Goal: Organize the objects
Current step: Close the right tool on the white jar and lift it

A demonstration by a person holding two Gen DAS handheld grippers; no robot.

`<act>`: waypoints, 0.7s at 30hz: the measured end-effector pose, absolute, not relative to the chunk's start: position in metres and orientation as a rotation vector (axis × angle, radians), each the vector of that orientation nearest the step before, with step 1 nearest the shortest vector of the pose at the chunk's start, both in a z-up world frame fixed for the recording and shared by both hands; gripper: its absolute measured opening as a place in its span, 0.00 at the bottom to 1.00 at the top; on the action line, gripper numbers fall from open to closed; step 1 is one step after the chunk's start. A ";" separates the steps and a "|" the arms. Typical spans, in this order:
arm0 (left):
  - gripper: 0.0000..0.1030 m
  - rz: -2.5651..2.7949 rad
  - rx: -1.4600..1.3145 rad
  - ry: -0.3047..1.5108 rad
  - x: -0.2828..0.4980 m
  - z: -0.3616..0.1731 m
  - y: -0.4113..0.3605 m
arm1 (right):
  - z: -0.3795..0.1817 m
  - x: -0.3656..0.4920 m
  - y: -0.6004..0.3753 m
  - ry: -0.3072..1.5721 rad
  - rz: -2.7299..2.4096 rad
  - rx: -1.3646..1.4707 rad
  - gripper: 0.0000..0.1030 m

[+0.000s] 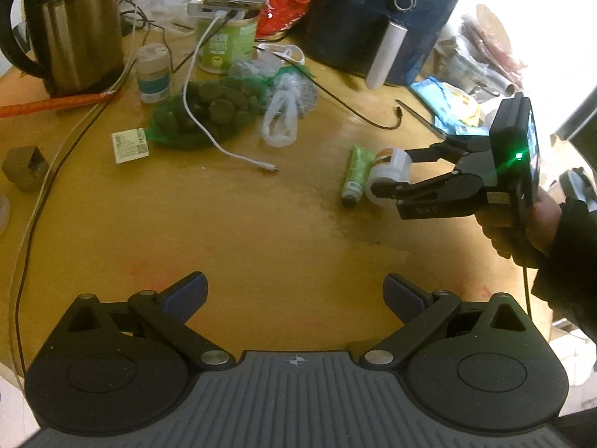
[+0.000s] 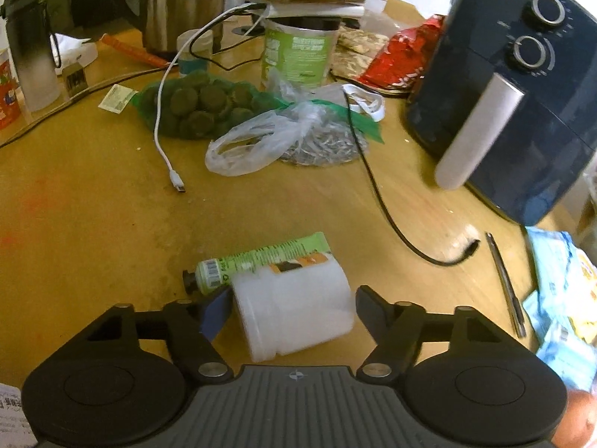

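1. Bottom centre, right wrist view: right gripper (image 2: pixel 293 311) spread wide around white jar (image 2: pixel 294 310) lying on its side on table (image 2: pixel 93 224); L pad touching, R pad apart, so not clamped yet.
2. Just behind jar: green tube (image 2: pixel 257 261), touching it.
3. Left gripper (image 1: pixel 294 291) wide open, holding nothing, over bare wood.
4. Mid-frame: net bag of dark rounds (image 2: pixel 194 106), clear plastic bag (image 2: pixel 261 142), loose white cable (image 2: pixel 164 138).
5. Top: kettle (image 1: pixel 74 30), green can (image 2: pixel 298 56), air fryer (image 2: pixel 522 93).
6. Judged early; nearly all clutter left unsorted.

Left claw (image 1: pixel 294 291) wide apart over nothing, right claw (image 2: pixel 293 308) agape, level.
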State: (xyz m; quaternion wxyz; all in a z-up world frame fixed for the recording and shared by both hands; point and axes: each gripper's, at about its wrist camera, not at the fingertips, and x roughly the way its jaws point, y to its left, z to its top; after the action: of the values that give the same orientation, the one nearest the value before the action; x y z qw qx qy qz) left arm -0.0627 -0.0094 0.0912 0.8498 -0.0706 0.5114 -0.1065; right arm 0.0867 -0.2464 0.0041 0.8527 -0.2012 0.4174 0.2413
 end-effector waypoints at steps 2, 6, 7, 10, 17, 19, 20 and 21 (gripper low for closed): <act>0.99 -0.227 -0.148 1.077 -0.062 0.092 -0.009 | 0.003 0.087 -0.244 0.874 0.510 -0.438 0.66; 0.99 -0.231 -0.152 1.084 -0.059 0.092 -0.009 | 0.008 0.085 -0.244 0.887 0.499 -0.438 0.63; 0.99 -0.236 -0.155 1.088 -0.058 0.091 -0.010 | 0.009 0.085 -0.244 0.898 0.488 -0.431 0.62; 0.99 -0.253 -0.160 1.086 -0.057 0.092 -0.011 | 0.013 0.082 -0.249 0.931 0.448 -0.409 0.62; 0.99 -0.273 -0.164 1.040 -0.055 0.097 -0.015 | 0.012 0.070 -0.257 0.997 0.375 -0.345 0.63; 0.99 -0.283 -0.158 1.039 -0.053 0.098 -0.017 | 0.006 0.071 -0.259 1.013 0.373 -0.328 0.63; 0.99 -0.287 -0.154 1.038 -0.052 0.099 -0.018 | 0.003 0.071 -0.261 1.021 0.370 -0.309 0.62; 0.99 -0.292 -0.149 1.036 -0.052 0.100 -0.019 | 0.002 0.071 -0.263 1.021 0.368 -0.288 0.62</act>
State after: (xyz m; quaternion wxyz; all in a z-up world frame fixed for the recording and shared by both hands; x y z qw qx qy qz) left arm -0.0520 -0.0187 0.0995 0.8561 -0.0710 0.4927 -0.1390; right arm 0.0714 -0.2631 0.0019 0.8464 -0.1368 0.4842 0.1743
